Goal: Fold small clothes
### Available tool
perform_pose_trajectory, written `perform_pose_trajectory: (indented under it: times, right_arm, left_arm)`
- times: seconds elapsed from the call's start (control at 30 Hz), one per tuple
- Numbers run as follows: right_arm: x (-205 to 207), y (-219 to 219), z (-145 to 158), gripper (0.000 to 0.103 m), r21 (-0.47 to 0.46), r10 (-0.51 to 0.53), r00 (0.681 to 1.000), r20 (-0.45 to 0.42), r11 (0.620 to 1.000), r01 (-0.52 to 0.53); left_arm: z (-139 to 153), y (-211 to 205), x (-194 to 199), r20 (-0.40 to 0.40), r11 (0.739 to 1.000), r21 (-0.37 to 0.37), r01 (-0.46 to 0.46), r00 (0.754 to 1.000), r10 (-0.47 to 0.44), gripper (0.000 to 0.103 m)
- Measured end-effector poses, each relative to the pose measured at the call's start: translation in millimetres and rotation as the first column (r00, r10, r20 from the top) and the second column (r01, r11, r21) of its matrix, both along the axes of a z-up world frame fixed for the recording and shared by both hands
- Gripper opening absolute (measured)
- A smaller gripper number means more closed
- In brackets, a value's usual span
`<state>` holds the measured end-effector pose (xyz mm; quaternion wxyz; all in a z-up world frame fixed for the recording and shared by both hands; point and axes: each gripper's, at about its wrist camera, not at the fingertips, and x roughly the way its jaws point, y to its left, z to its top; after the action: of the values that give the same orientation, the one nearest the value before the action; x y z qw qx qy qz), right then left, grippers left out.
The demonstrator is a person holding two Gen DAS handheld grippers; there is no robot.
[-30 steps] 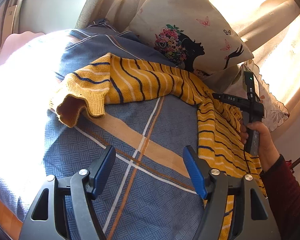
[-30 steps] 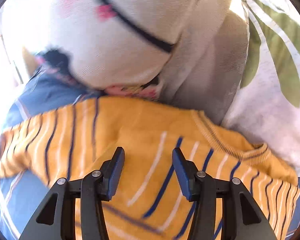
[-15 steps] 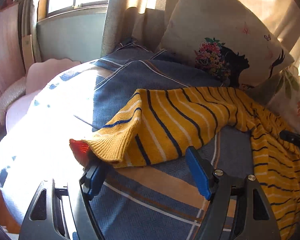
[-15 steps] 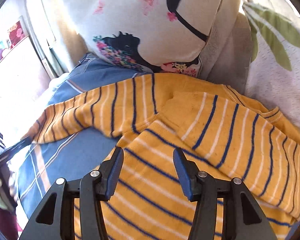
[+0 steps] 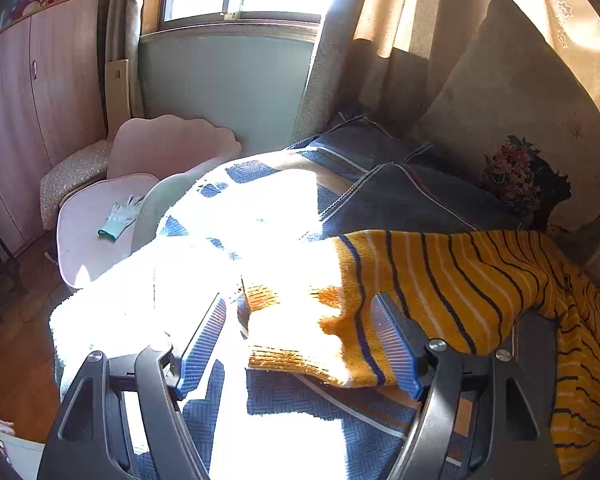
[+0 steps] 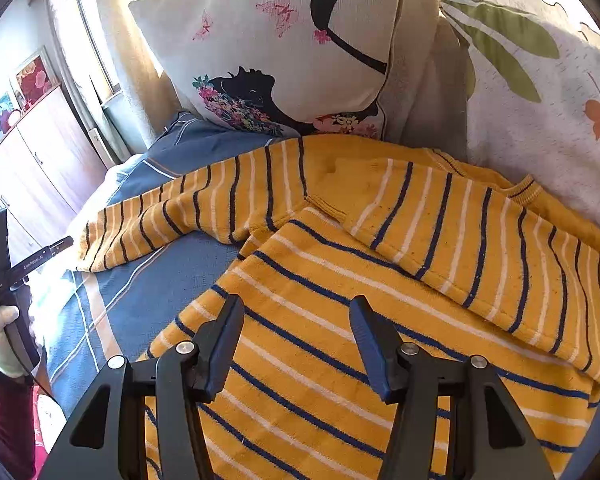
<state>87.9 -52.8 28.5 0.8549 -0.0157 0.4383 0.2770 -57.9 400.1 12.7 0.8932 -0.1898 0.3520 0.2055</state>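
Sunlit bed w/ blue plaid cover, pillows at the head. L gripper is spread, jaws straddling the sleeve cuff, pads not pressing; a sec ago it hung over bare cover w/ the cuff well off, so it has swung in for the grab. R gripper has just been opening, nothing between the jaws, now hovering over the sweater body instead of up near the collar. Sweater lies across the bed's head end, R sleeve already folded over the chest, L sleeve stretched toward the bed's side edge. Likely next: pinch cuff, fold inward.
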Motion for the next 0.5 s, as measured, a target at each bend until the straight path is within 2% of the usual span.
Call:
perform_pose_trajectory:
  times: [0.1, 0.17, 0.27, 0.3, 0.33, 0.37, 0.5]
  right_arm:
    - [-4, 0, -2, 0.060, 0.004, 0.003, 1.000, -0.004, 1.000, -0.003]
    - [-6, 1, -3, 0.060, 0.004, 0.005, 1.000, -0.003, 1.000, -0.005]
    - [-11, 2, -3, 0.061, 0.003, 0.008, 1.000, 0.006, 1.000, -0.008]
    - [-13, 2, -2, 0.061, -0.002, 0.008, 1.000, 0.012, 1.000, -0.008]
    - [-15, 3, -2, 0.061, -0.010, 0.007, 1.000, 0.020, 1.000, -0.007]
    - [-17, 4, -1, 0.061, -0.018, 0.007, 1.000, 0.030, 1.000, -0.007]
    - [-26, 0, 4, 0.061, -0.029, 0.001, 0.998, 0.066, 1.000, 0.000]
  left_arm:
    - [-11, 17, 4, 0.001, 0.993, -0.115, 0.029, 1.000, -0.029, 0.074]
    - [-19, 17, 12, -0.012, 0.986, -0.157, 0.062, 0.998, -0.065, 0.074]
    - [-20, 6, 23, -0.033, 0.993, -0.090, 0.079, 0.996, -0.082, 0.071]
    - [-19, 0, 25, -0.044, 0.995, -0.068, 0.078, 0.996, -0.081, 0.041]
    - [-19, -1, 29, -0.064, 0.995, -0.058, 0.076, 0.995, -0.080, 0.021]
    - [-18, -1, 32, -0.069, 0.994, -0.072, 0.080, 0.994, -0.085, 0.016]
    - [5, -9, 31, -0.012, 0.994, -0.065, 0.082, 0.996, -0.083, 0.015]
